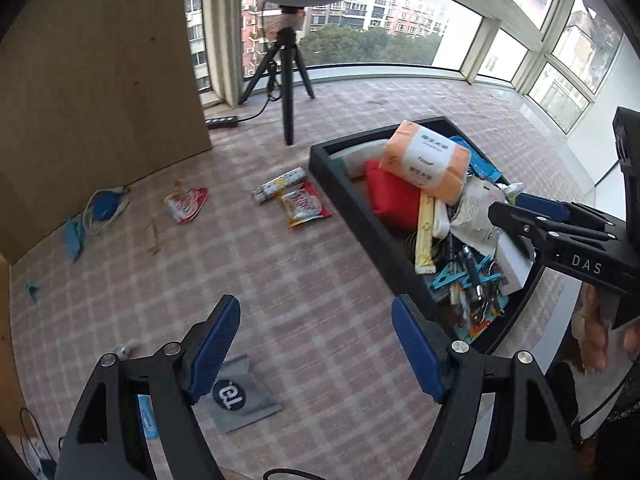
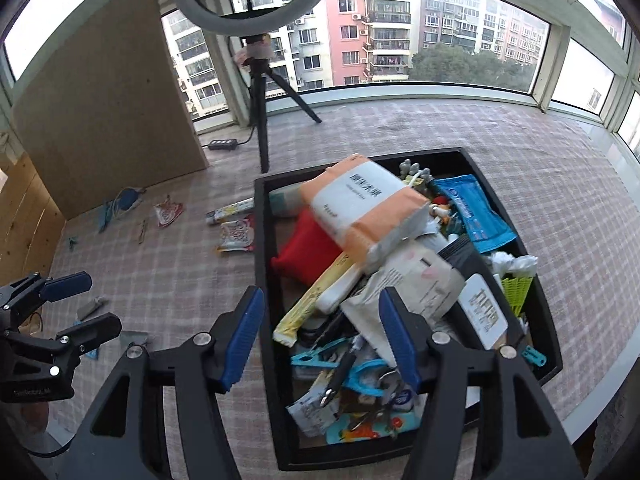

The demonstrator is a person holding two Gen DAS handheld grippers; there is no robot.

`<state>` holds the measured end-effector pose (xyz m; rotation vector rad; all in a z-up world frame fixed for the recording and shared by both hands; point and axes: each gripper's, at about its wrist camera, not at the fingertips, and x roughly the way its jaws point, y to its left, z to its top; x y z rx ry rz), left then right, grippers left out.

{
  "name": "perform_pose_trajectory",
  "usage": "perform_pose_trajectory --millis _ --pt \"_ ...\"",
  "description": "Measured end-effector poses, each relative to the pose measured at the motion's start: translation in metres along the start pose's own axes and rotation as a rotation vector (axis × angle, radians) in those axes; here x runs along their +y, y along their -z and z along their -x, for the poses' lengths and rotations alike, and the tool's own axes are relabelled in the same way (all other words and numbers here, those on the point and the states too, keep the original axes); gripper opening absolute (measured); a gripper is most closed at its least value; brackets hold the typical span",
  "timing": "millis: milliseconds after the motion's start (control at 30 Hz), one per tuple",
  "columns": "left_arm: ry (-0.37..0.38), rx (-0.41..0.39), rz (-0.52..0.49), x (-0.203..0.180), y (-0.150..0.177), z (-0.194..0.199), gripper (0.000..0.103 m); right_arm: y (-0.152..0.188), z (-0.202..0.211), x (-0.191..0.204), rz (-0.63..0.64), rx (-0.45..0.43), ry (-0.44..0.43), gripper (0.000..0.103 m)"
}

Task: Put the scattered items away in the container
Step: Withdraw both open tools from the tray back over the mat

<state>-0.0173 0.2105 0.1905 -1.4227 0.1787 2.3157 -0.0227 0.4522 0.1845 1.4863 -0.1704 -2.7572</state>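
A black tray point(image 1: 348, 196) point(image 2: 262, 280) is heaped with items, an orange tissue pack point(image 1: 424, 160) point(image 2: 360, 208) on top. My left gripper point(image 1: 316, 304) point(image 2: 100, 304) stands open over the checked cloth, left of the tray, with nothing between its pads. A grey pouch point(image 1: 240, 396) lies just below it. My right gripper point(image 2: 322, 296) point(image 1: 516, 210) is open above the tray's near side, holding nothing. Loose on the cloth are two red-yellow snack packets point(image 1: 186, 204) point(image 1: 304, 208), a patterned tube point(image 1: 280, 184) and a blue corded item point(image 1: 104, 206).
A ring light on a black tripod point(image 1: 286, 92) stands behind the tray, with a power strip point(image 1: 222, 122) beside it. A brown board point(image 1: 100, 80) walls off the left. Windows run along the back. The table edge lies right of the tray, where a hand point(image 1: 596, 332) shows.
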Motion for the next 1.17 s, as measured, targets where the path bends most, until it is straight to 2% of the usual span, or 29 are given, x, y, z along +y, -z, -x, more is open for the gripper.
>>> perform_pose_trajectory --millis 200,367,500,900,1033,1167 --pt "-0.094 -0.023 0.067 0.033 0.041 0.022 0.076 0.029 0.007 0.054 0.055 -0.012 -0.036 0.06" --pt "-0.119 -0.04 0.175 0.062 0.071 0.04 0.076 0.054 0.009 0.098 0.114 -0.032 -0.037 0.061" --pt "-0.138 -0.061 0.249 0.076 0.092 0.051 0.077 0.072 0.006 0.12 0.123 -0.01 -0.096 0.061" --pt "-0.153 -0.085 0.361 0.085 0.129 0.067 0.077 0.099 0.008 0.128 0.149 0.0 -0.099 0.061" --pt "-0.158 -0.083 0.367 0.085 0.134 0.07 0.077 0.102 0.01 0.129 0.158 0.001 -0.099 0.061" --pt "-0.165 -0.113 0.368 0.082 0.136 0.074 0.077 0.107 0.011 0.13 0.167 0.006 -0.094 0.061"
